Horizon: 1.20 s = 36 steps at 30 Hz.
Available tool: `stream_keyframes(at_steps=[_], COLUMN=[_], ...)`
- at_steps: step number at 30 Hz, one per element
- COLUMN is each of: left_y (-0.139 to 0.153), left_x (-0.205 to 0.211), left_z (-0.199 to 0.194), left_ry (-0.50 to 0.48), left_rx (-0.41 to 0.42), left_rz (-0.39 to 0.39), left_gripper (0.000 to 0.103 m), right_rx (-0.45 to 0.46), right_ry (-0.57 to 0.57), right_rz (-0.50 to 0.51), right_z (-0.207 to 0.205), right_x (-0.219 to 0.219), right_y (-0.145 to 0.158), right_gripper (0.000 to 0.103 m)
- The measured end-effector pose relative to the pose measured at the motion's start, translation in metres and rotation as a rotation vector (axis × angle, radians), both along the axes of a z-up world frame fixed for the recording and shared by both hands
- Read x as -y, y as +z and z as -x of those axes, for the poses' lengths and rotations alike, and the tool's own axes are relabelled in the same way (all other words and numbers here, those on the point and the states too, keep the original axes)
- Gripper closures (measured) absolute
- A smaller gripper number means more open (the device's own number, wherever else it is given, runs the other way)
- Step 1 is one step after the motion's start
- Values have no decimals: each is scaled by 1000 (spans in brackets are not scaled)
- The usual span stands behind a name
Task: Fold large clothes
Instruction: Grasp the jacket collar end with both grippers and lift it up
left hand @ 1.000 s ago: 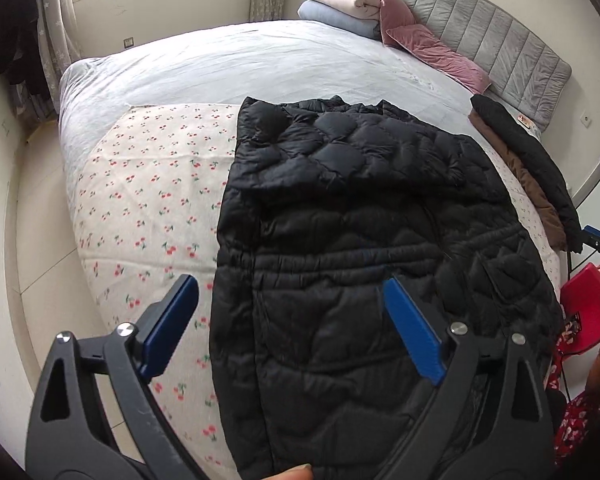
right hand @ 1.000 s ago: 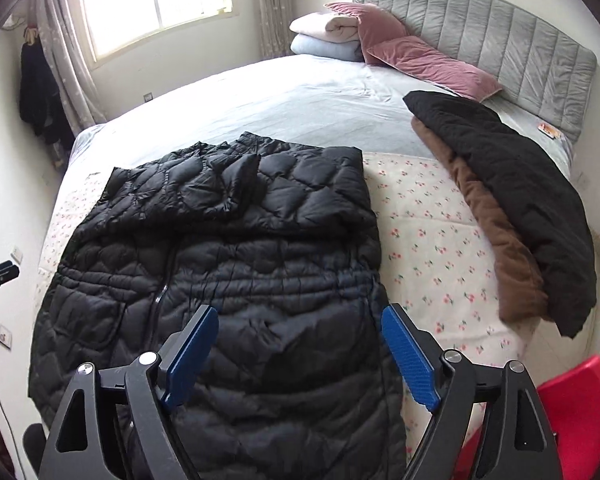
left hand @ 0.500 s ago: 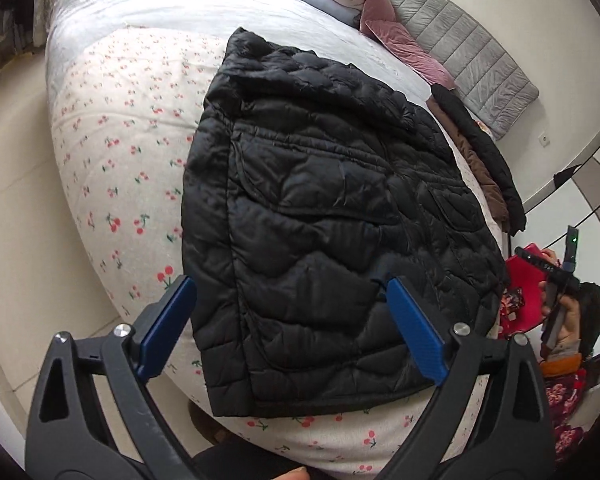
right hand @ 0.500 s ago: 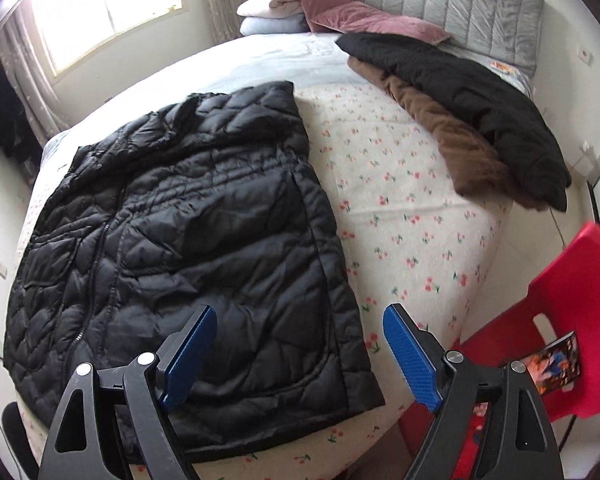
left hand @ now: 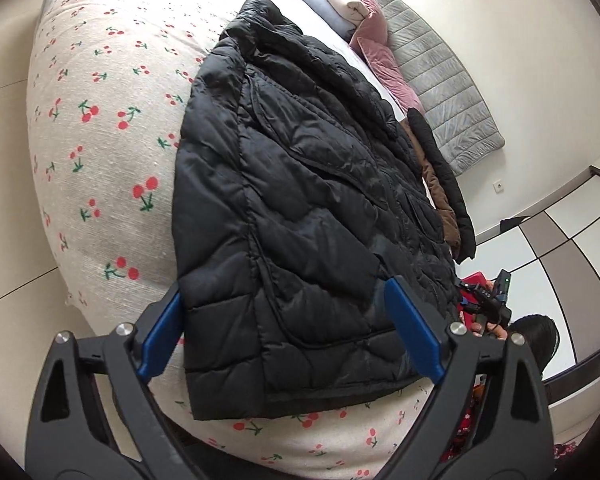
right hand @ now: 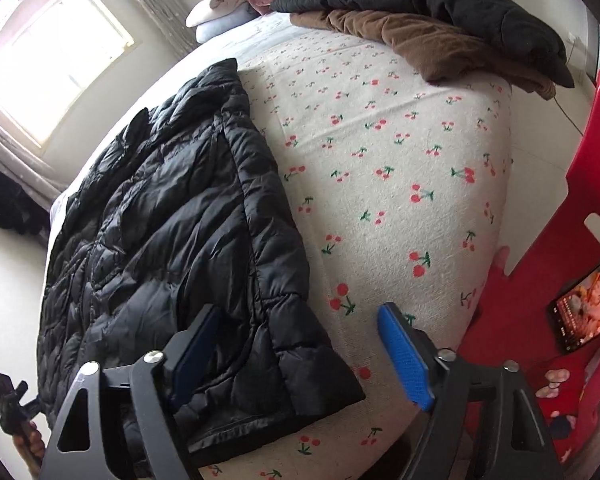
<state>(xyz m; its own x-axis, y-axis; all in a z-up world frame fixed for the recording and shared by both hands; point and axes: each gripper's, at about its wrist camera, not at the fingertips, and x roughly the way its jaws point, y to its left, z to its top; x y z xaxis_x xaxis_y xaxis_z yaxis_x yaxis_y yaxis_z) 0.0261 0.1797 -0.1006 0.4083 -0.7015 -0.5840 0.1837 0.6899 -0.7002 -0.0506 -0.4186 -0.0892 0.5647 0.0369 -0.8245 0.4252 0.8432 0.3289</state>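
Black puffer jacket (left hand: 300, 200) hem hides left gripper (left hand: 288, 328) fingertip.

A cherry-print bedsheet (right hand: 400, 152) covers the bed; a grey padded headboard (left hand: 440, 76) stands at its far end; pink pillows (left hand: 384, 60) and folded pale blankets (right hand: 220, 12) lie near it; a black and brown garment (right hand: 440, 12) rests on the sheet's edge; a red plastic chair (right hand: 580, 208) stands beside the bed; a phone (right hand: 584, 312) with a lit screen leans there; a bright window (right hand: 56, 64) is behind.
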Motion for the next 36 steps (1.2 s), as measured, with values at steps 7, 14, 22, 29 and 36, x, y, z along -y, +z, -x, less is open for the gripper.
stream_keyframes(at_steps=[7, 14, 22, 29, 36], left_y=[-10, 26, 94, 165, 203], left_x=[10, 23, 18, 2, -5], left_z=[7, 28, 57, 33, -75], left_ry=[-60, -13, -10, 47, 153], left_rx=[-83, 36, 213, 343, 323], left_rz=[66, -9, 128, 128, 100], left_gripper=[80, 92, 93, 93, 92], right_rx=[30, 209, 412, 549, 562], right_ry=[71, 62, 76, 44, -36], right_rz=[-53, -90, -77, -1, 73], right_z=[2, 36, 62, 46, -49], right_x=[-18, -27, -40, -38, -17], right_y=[5, 43, 119, 194, 225], right_gripper=[95, 98, 98, 98, 98])
